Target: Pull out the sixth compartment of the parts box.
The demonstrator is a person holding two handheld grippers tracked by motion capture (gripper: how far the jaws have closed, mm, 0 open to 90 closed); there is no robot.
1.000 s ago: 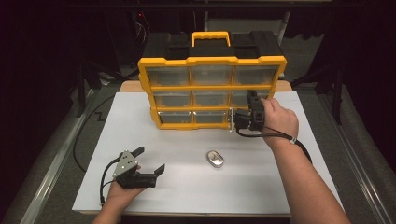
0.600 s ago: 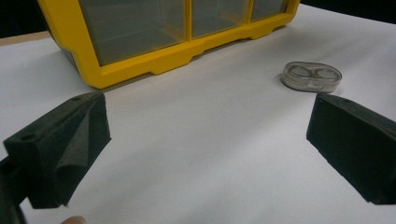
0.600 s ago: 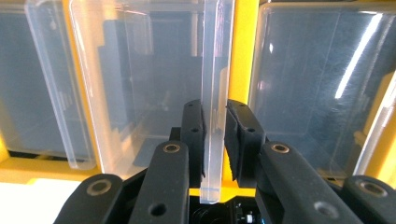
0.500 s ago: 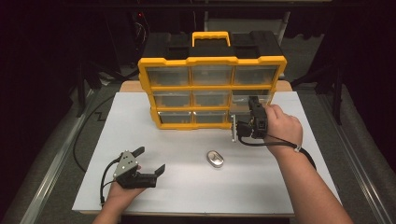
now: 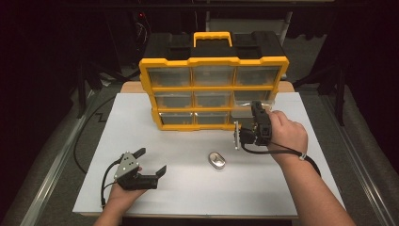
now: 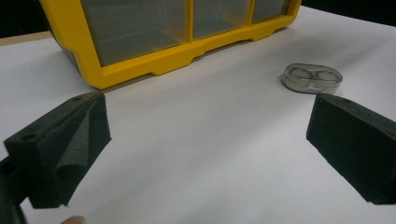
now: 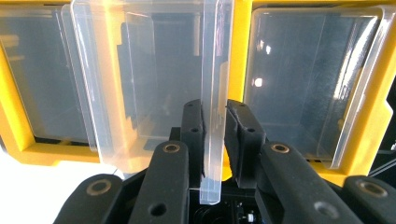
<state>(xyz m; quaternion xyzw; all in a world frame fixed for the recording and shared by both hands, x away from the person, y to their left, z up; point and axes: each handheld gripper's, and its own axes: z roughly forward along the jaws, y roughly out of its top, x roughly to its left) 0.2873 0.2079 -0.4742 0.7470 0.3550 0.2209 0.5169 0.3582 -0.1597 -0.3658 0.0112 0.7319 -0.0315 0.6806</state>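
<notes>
The yellow drawer organizer (image 5: 214, 92) stands upright at the far edge of the white table (image 5: 188, 188), its black carry case behind it. The clear plastic drawer (image 7: 154, 79) at the lower right of the organizer is partly out of its bay, in front of the frame. The right gripper (image 7: 215, 135) pinches the drawer's front lip between its two pads, jaws pressed onto the thin plastic wall.

To complete the pull well: keep the grip centred on the lip, draw straight out along the bay's axis, and hold the drawer level so it does not bind on the frame or tip as it clears. Steadying the organizer may be needed, since it could slide or tilt toward the pull.

The left gripper (image 5: 150, 172) rests on the table near the front edge, jaws spread and holding nothing. A small clear oval case (image 6: 312, 78) lies flat on the table between the two grippers.

No brand name, label or legible writing can be made out on any item.
</notes>
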